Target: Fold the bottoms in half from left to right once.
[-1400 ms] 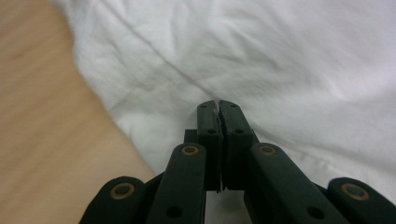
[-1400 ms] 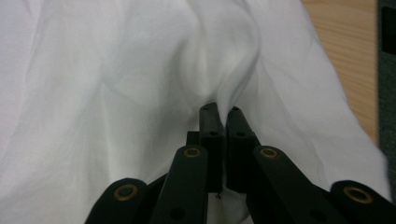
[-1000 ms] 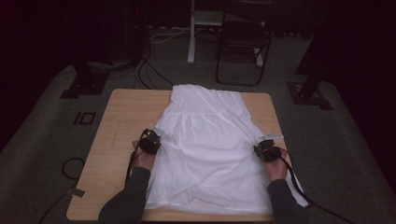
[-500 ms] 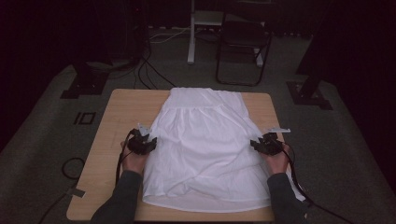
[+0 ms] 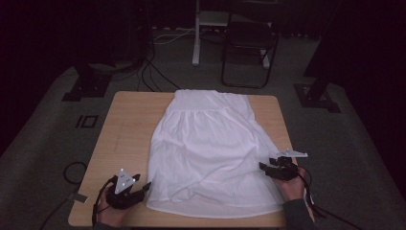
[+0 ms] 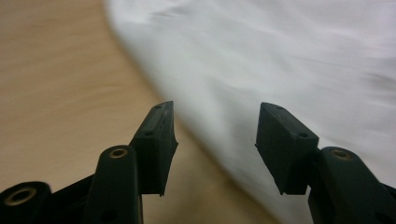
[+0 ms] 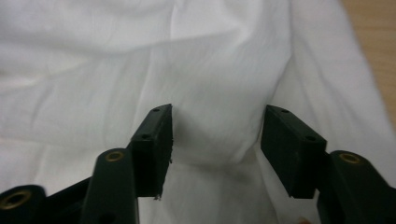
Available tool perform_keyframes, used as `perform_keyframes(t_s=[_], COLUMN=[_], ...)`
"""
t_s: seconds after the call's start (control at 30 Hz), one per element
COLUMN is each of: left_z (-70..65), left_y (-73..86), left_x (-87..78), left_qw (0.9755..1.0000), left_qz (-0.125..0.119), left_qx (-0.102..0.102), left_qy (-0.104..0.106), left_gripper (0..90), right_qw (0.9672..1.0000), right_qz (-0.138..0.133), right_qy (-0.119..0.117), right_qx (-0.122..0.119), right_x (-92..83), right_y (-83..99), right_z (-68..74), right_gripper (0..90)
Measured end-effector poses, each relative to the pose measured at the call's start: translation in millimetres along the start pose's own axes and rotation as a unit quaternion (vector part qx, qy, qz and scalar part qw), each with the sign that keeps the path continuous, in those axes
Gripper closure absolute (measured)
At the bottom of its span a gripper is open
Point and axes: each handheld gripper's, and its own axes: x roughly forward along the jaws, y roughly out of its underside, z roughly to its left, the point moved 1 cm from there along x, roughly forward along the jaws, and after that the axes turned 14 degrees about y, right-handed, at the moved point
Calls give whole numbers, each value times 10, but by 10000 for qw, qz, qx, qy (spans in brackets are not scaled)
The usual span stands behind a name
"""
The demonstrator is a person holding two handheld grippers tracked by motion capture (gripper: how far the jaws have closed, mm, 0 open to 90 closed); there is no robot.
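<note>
A white skirt (image 5: 208,148) lies spread flat on the wooden table (image 5: 129,129), waistband at the far side, hem near the front edge. My left gripper (image 5: 143,188) sits at the skirt's front left corner, open; its jaws straddle the cloth's edge (image 6: 196,116) over bare wood. At the skirt's right side, my right gripper (image 5: 263,167) is open, jaws standing apart over a raised fold of white fabric (image 7: 217,135). Nothing is pinched in either one.
A dark folding chair (image 5: 249,48) and a white stand pole (image 5: 196,33) are on the floor beyond the table. Cables (image 5: 148,67) run across the grey carpet at the left. Bare wood shows left of the skirt.
Both grippers have drawn back toward the table's front, the left one farthest. The skirt's hem has been pulled down and smoothed out flat. Both grippers now stand open.
</note>
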Motion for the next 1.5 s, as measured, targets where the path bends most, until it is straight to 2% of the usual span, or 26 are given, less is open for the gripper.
perform_keyframes(t_s=[0.03, 0.07, 0.13, 0.2, 0.27, 0.33, 0.43, 0.47, 0.5, 0.53, 0.57, 0.6, 0.67, 0.73, 0.8, 0.83, 0.87, 0.9, 0.93, 0.97, 1.03, 1.13, 1.17, 1.27, 1.4, 1.5], left_z=[-45, -86, -156, -189, -193, -194, -179, -179, -184, -184, -196, -202, -204, -201, -203, -208, -210, -213, -211, -207, -193, -177, -178, -180, -177, -171], left_y=[22, 41, 71, 76, 66, 55, 55, 58, 61, 61, 68, 71, 71, 70, 69, 68, 66, 65, 64, 63, 57, 47, 46, 51, 62, 75], left_x=[10, 36, 116, 204, 256, 276, 299, 299, 294, 294, 279, 270, 263, 279, 296, 305, 308, 307, 304, 298, 287, 271, 268, 263, 282, 291], left_qw=[9999, 9997, 9990, 9981, 9978, 9975, 9973, 9973, 9973, 9973, 9973, 9974, 9975, 9976, 9975, 9975, 9975, 9976, 9976, 9977, 9982, 9988, 9989, 9988, 9987, 9987], left_qz=[42, 77, 243, 478, 523, 548, 628, 637, 622, 622, 598, 575, 531, 535, 553, 549, 553, 547, 537, 525, 460, 370, 360, 357, 395, 416], left_qx=[49, 71, 187, 294, 282, 332, 353, 343, 357, 357, 373, 378, 369, 354, 353, 358, 365, 368, 374, 371, 345, 289, 286, 306, 296, 272], left_qy=[117, 226, 337, 264, 307, 285, 155, 153, 167, 167, 191, 214, 271, 260, 257, 255, 239, 228, 221, 218, 189, 144, 133, 116, 112, 125], left_gripper=[459, 455, 455, 468, 506, 544, 560, 560, 559, 555, 555, 531, 513, 506, 506, 505, 505, 505, 505, 505, 505, 505, 505, 504, 493, 490], right_qw=[10000, 9999, 9995, 9987, 9966, 9930, 9884, 9897, 9927, 9927, 9951, 9977, 9987, 9993, 9996, 9996, 9996, 9993, 9993, 9993, 9976, 9913, 9901, 9896, 9942, 9953], right_qz=[30, 27, -213, -482, -791, -1147, -1452, -1370, -1171, -1171, -964, -667, -482, -258, -46, 39, 143, 164, 86, -24, -532, -1188, -1261, -1278, -812, -557], right_qy=[2, -24, -73, -76, -233, -279, -303, -303, -254, -254, -206, -77, -179, -276, -284, -256, -202, -219, -230, -265, -391, -559, -617, -581, -570, -619], right_qx=[-54, -125, -216, -161, -82, 54, 327, 270, 145, 145, 35, -109, -59, 5, -49, -110, -169, -239, -277, -268, -205, -68, -86, -303, -423, -488], right_x=[17, 18, -68, -204, -401, -599, -749, -727, -674, -674, -607, -482, -380, -273, -166, -121, -79, -70, -96, -135, -304, -535, -551, -447, 23, 287], right_y=[19, 27, -3, -79, -204, -327, -463, -484, -484, -484, -457, -338, -185, -48, 41, 62, 66, 57, 33, 2, -130, -423, -514, -725, -877, -886], right_z=[8, 19, 42, 44, 23, -21, -105, -113, -112, -112, -108, -101, -109, -96, -57, -35, -13, -3, 7, 13, 20, 42, 66, 166, 291, 328], right_gripper=[505, 648, 830, 872, 874, 899, 899, 878, 797, 797, 715, 626, 545, 505, 486, 509, 622, 771, 865, 890, 894, 894, 894, 893, 882, 693])
